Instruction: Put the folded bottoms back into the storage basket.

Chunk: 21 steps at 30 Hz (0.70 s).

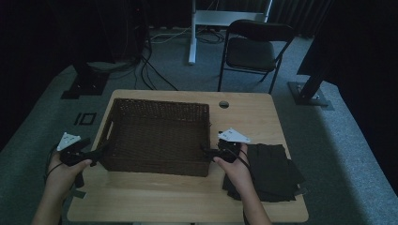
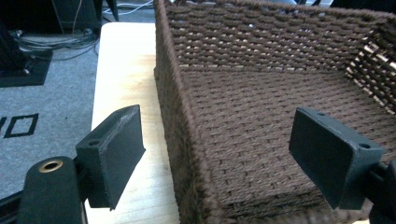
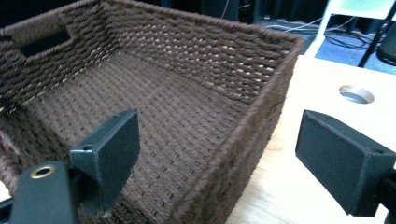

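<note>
A dark brown woven basket (image 1: pixel 157 136) sits on the light wooden table (image 1: pixel 187 192); its inside is bare. My left gripper (image 1: pixel 101 151) is at the basket's left wall near the front corner. In the left gripper view my gripper (image 2: pixel 217 158) is open, its jaws straddling the basket wall (image 2: pixel 180 140) without touching it. My right gripper (image 1: pixel 206 151) is at the basket's right wall. The right gripper view shows this gripper (image 3: pixel 231 156) open too, jaws wide on either side of the rim (image 3: pixel 261 116).
A stack of dark cloths (image 1: pixel 272 171) lies on the table right of my right hand. A round hole (image 1: pixel 224 104) pierces the tabletop at the back. Beyond the table stand a black chair (image 1: pixel 253 51) and a white desk leg (image 1: pixel 192 33); cables lie on the floor.
</note>
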Tool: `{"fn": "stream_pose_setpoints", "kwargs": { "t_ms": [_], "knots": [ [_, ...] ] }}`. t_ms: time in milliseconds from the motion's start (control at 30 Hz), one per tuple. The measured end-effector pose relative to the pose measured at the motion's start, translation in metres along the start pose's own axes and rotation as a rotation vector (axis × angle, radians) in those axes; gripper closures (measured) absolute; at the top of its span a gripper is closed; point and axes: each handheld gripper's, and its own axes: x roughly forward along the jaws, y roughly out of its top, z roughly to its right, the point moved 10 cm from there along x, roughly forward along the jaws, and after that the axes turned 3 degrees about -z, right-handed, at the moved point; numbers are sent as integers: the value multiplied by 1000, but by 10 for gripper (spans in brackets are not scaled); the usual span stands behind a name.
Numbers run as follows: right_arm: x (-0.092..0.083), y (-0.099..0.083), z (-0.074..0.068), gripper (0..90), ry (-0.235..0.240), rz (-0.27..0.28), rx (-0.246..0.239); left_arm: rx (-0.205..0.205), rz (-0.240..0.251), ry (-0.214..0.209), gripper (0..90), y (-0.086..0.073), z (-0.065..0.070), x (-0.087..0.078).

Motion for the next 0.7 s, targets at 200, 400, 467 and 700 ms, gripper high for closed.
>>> {"fn": "stream_pose_setpoints", "kwargs": {
  "t_ms": [200, 400, 467, 700],
  "knots": [
    [-13, 4, 11, 135, -20, 2, -5, 15, 28, -15, 185, 10, 13, -2],
    [-23, 6, 21, 136, -47, 12, -35, 27, 33, -45, 185, 15, 27, 4],
    [-26, 6, 23, 136, -53, 16, -37, 27, 37, -59, 186, 16, 32, 7],
    [-32, 5, 33, 135, -75, 18, -32, 55, 35, -91, 186, 21, 50, 14]
  ]
}}
